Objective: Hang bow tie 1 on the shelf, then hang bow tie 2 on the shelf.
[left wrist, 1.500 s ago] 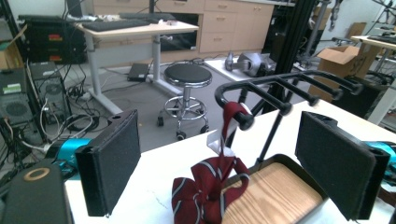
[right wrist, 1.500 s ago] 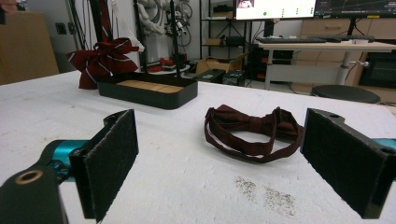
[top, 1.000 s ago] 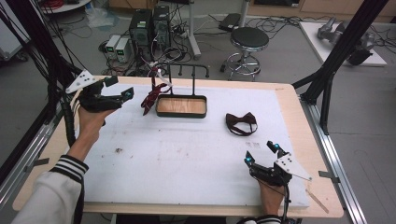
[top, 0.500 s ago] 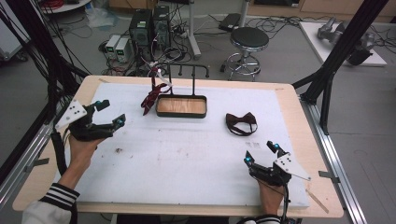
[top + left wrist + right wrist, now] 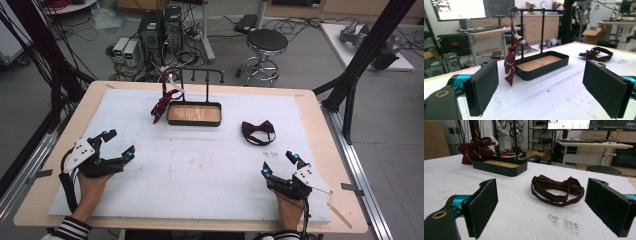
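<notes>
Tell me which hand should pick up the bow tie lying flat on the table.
Right. The right gripper rests near the bow tie, jaws open and aimed at it. The left gripper sits at the far side, facing the rack.

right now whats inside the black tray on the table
The black tray holds nothing loose; its wooden floor shows bare. A striped red bow tie hangs outside its left end, hiding none of the inside.

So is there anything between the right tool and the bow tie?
No. In the right gripper view, just bare white table cover lies between the open right tool and the bow tie.
</notes>
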A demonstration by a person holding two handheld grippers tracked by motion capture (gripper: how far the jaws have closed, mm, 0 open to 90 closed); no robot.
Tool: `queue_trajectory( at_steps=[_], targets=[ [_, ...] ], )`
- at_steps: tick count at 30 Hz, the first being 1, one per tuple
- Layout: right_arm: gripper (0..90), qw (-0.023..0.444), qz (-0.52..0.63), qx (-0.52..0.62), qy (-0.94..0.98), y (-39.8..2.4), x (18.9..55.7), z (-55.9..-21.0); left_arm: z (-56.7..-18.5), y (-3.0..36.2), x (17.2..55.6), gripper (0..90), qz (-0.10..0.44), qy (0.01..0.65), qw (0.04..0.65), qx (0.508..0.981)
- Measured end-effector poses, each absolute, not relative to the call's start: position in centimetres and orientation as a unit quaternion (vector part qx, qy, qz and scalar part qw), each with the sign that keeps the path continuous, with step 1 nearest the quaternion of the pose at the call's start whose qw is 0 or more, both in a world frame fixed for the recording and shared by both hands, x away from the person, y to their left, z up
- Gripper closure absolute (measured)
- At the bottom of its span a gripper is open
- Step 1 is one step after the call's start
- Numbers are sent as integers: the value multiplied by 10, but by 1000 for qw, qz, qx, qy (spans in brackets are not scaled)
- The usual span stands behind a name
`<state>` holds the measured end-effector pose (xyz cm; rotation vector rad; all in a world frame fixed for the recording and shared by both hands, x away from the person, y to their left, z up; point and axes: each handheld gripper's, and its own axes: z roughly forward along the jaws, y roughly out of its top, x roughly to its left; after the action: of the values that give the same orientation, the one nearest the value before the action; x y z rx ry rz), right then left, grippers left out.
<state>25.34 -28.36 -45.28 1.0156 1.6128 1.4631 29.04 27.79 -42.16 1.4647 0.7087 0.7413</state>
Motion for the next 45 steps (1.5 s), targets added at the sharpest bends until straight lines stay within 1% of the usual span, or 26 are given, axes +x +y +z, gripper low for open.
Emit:
queue_trajectory(
  at_steps=[4,21,31,35,45],
  targets=[
    [105,358,569,397,625,-284,253,-453,-430,280,286,137,330,312,629,631],
    [104,360,572,394,623,-284,253,-453,-434,288,280,132,337,331,639,608],
    [104,348,568,389,636,-286,255,-451,-443,289,281,133,334,337,632,613],
    [104,347,565,385,642,-288,255,-443,-445,288,282,132,334,338,631,613],
    [105,352,527,367,681,-292,267,-405,-452,286,285,132,329,340,627,619]
  ],
)
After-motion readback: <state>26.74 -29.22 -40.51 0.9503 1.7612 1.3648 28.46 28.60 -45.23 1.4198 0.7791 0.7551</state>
